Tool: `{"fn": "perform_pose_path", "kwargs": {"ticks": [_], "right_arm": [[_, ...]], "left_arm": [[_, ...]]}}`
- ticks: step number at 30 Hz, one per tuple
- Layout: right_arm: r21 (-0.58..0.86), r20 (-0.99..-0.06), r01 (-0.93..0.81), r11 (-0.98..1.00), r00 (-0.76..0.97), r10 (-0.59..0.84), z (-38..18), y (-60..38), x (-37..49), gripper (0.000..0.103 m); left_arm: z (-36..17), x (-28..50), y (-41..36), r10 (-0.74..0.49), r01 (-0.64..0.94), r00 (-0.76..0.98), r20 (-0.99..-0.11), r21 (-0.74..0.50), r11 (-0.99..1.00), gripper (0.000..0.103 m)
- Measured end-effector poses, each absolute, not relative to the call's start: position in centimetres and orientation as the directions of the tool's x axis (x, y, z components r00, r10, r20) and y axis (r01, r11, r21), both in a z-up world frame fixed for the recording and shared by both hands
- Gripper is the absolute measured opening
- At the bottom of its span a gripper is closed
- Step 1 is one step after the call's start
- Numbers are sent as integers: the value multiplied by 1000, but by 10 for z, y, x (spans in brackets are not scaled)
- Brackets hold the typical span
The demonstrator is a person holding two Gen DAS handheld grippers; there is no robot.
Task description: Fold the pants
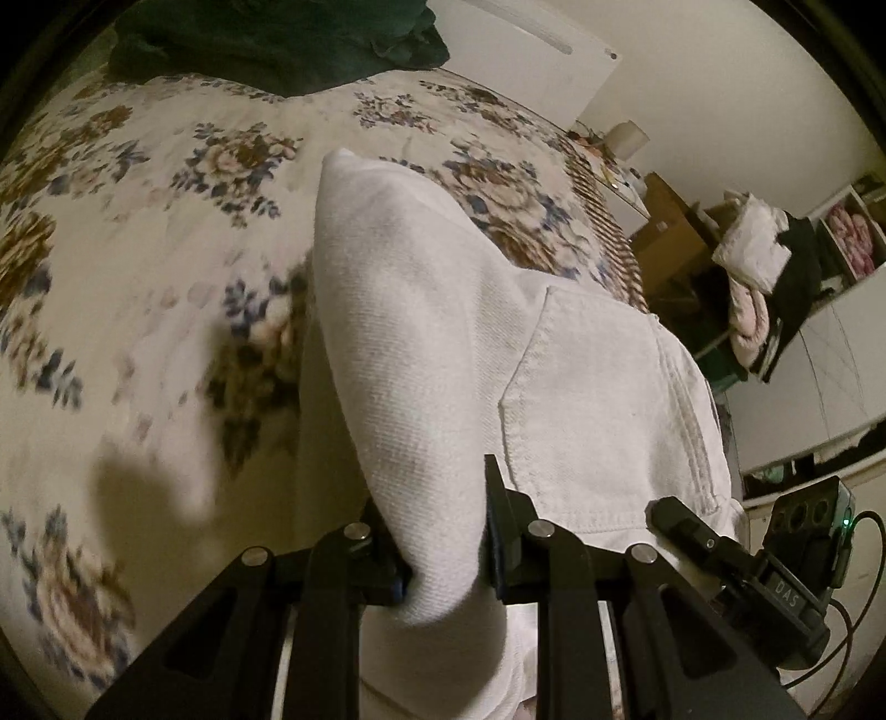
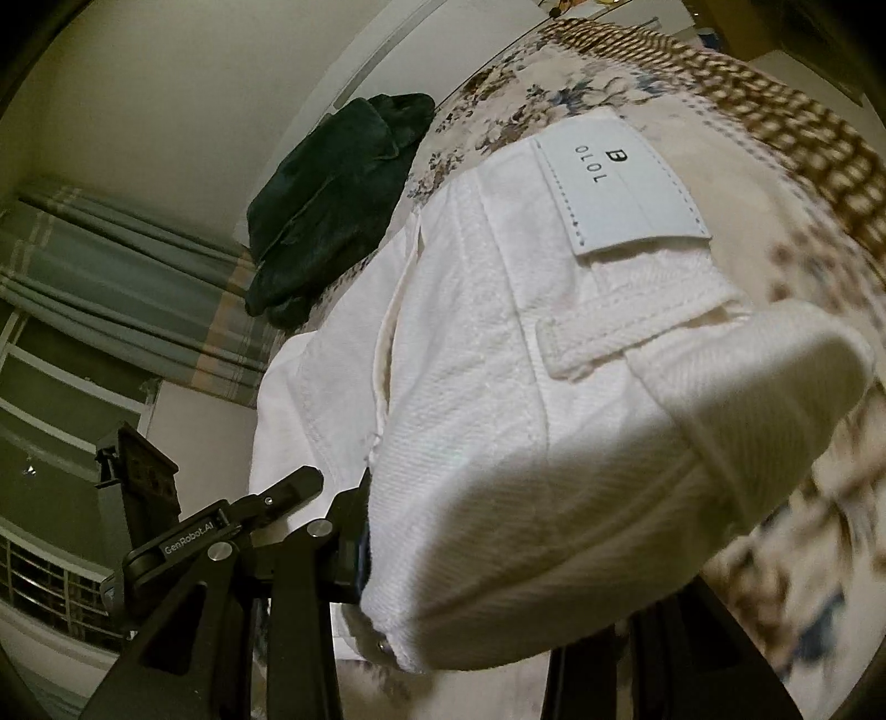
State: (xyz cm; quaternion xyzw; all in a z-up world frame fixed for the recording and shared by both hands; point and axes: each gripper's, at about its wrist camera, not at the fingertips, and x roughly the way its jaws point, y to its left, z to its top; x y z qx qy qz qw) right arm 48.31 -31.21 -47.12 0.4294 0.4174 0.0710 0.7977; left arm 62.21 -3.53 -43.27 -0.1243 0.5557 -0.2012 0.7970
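**White denim pinched in both grippers over a floral bed**

Floral bedspread [image 1: 127, 232], cream with brown and blue blooms, fills the left wrist view from nine to twelve o'clock and shows again along the two o'clock edge of the right wrist view [image 2: 819, 183], where a brown checked border runs across it.

White pants [image 1: 443, 343] are bunched and lifted above the spread. From the left wrist a folded ridge of cloth rises toward twelve o'clock, with a stitched back pocket [image 1: 598, 387] at three o'clock of centre. From the right wrist the same pants [image 2: 498, 343] fill the centre, waistband uppermost.

Dark green garment [image 1: 277, 44] lies heaped at twelve o'clock on the far side of the bed, well apart from the pants; the right wrist view has it at eleven o'clock [image 2: 338, 194].

Left gripper [image 1: 443, 559], at six o'clock, has its fingers pressed onto a fold of the pants. Right gripper [image 2: 470, 559] grips the waist edge; its left finger lies against the cloth, while the other is hidden behind the fabric.

Brand patch [image 2: 620, 188], white and marked "B OLOL", sits on the waistband at one o'clock, with a belt loop [image 2: 609, 338] just below it.
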Motion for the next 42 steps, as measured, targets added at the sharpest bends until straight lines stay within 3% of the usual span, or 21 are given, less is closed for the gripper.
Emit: {"fn": "perform_pose_path", "kwargs": {"ticks": [10,18,25,27,33,38,40,42], "right_arm": [[748,-614,260,610,620,488,-533,-342,577,40],[745,-627,282,604,604,492,-566,-342,587,40],[740,-634,294,604,606,481,-555,-335,574,40],[728,-650,307,612,594,475,-558,-334,573,41],[658,-726,365,659,538,427,-563,-337,574,59],[542,-808,377,751,478,343,-546,-338,565,72],[460,-850,383,801,450,273,-534,-334,561,84],[358,-879,368,858,442,177,-518,-332,556,89]], "left_arm": [[-485,677,-48,-447,161,285,-848,-418,894,19],[-495,676,-52,-432,175,275,-859,-397,901,19],[-491,668,-55,-437,198,260,-861,-396,897,20],[-493,667,-56,-418,188,256,-872,-379,906,24],[-481,661,-61,-303,173,287,-909,-261,950,41],[-464,650,-62,-220,162,329,-918,-175,971,78],[-456,644,-61,-203,155,339,-919,-158,975,81],[-446,639,-62,-178,153,350,-920,-131,979,82]]}}
